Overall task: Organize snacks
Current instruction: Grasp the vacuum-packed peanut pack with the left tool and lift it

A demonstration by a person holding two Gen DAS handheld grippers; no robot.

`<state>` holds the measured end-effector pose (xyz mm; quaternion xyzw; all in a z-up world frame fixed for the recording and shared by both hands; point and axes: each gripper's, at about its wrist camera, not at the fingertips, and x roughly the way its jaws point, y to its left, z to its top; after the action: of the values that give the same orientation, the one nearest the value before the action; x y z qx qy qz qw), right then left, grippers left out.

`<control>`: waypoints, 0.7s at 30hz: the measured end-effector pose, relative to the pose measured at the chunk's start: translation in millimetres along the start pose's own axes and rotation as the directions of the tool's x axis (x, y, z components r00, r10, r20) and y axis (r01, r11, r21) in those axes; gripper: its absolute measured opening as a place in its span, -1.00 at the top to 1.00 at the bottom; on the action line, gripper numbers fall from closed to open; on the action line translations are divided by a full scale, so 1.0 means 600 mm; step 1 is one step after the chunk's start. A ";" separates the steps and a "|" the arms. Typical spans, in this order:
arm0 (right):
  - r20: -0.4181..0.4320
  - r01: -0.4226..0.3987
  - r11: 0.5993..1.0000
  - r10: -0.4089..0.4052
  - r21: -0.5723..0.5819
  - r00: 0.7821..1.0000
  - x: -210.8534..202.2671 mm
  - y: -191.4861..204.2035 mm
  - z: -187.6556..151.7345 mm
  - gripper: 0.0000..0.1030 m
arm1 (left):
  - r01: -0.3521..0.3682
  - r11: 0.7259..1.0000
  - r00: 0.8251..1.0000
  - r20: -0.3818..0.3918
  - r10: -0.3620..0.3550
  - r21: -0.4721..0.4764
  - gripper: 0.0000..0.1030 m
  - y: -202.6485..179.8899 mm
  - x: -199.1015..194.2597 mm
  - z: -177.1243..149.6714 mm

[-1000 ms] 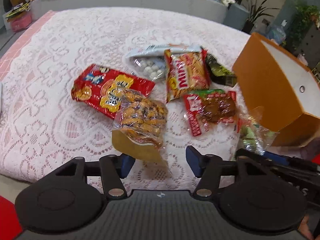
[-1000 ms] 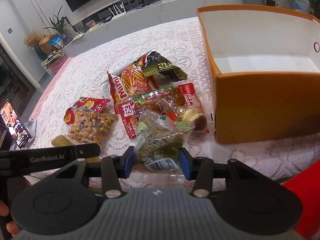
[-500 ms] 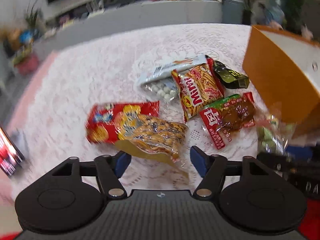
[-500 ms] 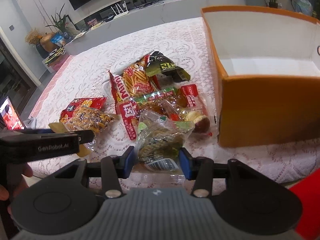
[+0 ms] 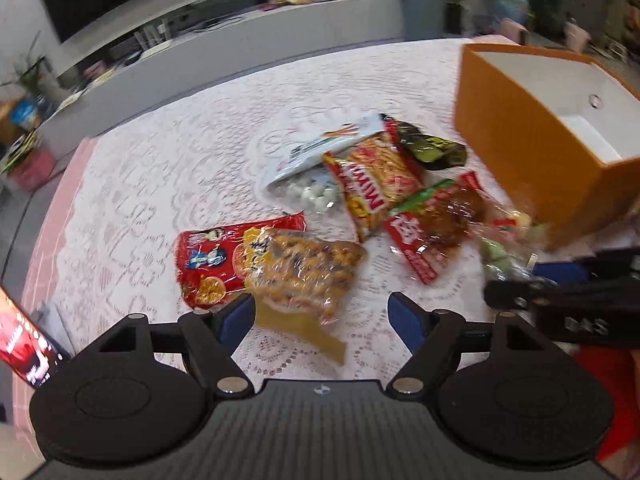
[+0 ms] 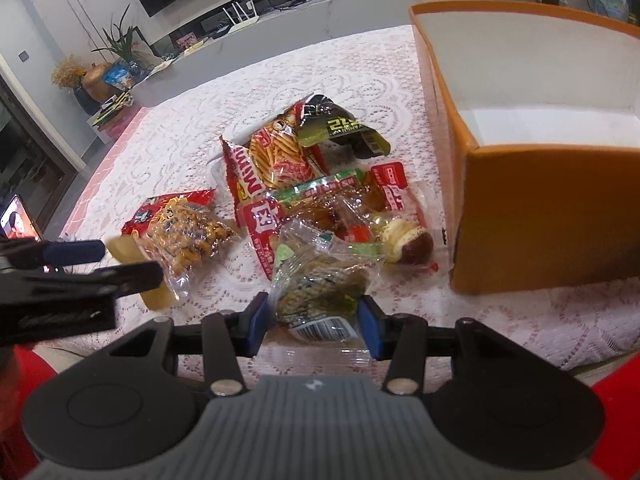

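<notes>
Several snack packets lie in a heap on the lace tablecloth (image 5: 160,168). My left gripper (image 5: 320,316) hovers over a clear bag of golden-brown snacks (image 5: 304,268), whose yellow end lies between the jaws; they are opening and the pads do not press it. That bag overlaps a red packet (image 5: 212,256). My right gripper (image 6: 313,324) is shut on a clear green snack packet (image 6: 320,280), blue pads against both its sides, near the table's front edge. The orange box (image 6: 540,220) stands open and empty at the right.
Further back lie a red fries packet (image 6: 276,160), a dark green packet (image 6: 336,124), a red-and-green meat packet (image 6: 320,204) and a white bag of white balls (image 5: 316,152). A lit phone (image 5: 20,344) stands at the left. A red sleeve shows low down.
My left gripper has rolled and risen a little, and its jaws have spread wider around the golden-brown bag. The right gripper and its green packet have stayed put.
</notes>
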<state>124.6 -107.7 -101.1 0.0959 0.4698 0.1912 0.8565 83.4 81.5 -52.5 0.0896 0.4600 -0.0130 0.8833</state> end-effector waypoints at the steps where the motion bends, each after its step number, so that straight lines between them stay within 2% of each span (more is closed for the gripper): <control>1: -0.002 0.000 1.000 0.000 0.003 1.000 0.000 -0.001 0.001 0.09 | 0.005 1.000 1.000 0.006 -0.005 -0.005 -0.72 0.002 -0.002 0.002; 4: -0.004 -0.005 1.000 0.005 0.002 1.000 0.000 0.001 0.001 0.09 | 0.025 0.999 1.000 0.007 -0.025 -0.020 -0.72 0.012 0.012 0.005; 6: -0.007 -0.007 1.000 0.007 -0.001 1.000 0.002 0.002 0.001 0.09 | 0.027 1.000 1.000 -0.016 -0.027 0.007 -0.72 0.013 0.037 0.008; 9: -0.007 -0.012 1.000 0.012 0.006 1.000 0.004 0.002 0.002 0.09 | 0.006 0.997 0.999 -0.049 -0.002 0.071 -0.72 0.007 0.070 0.014; 12: 0.002 -0.010 1.000 0.009 0.021 1.000 0.007 0.001 0.007 0.08 | -0.004 0.996 0.997 -0.079 0.011 0.085 -0.72 0.007 0.098 0.018; 17: 0.004 0.002 1.000 -0.002 -0.002 1.000 0.015 0.012 0.011 0.08 | -0.013 0.993 0.996 -0.083 0.023 0.120 -0.72 -0.004 0.124 0.016; 18: 0.000 0.001 1.000 -0.001 -0.007 1.000 0.017 0.012 0.011 0.09 | -0.022 0.991 0.996 -0.082 0.032 0.130 -0.84 -0.006 0.128 0.015; 21: -0.017 -0.004 1.000 0.004 0.000 1.000 0.023 0.011 0.011 0.08 | -0.021 0.990 0.997 -0.073 0.031 0.137 -0.94 -0.009 0.137 0.013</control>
<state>135.1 -95.7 -106.1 0.0953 0.4770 0.1934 0.8520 136.3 79.7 -116.2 0.1562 0.4895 -0.0296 0.8574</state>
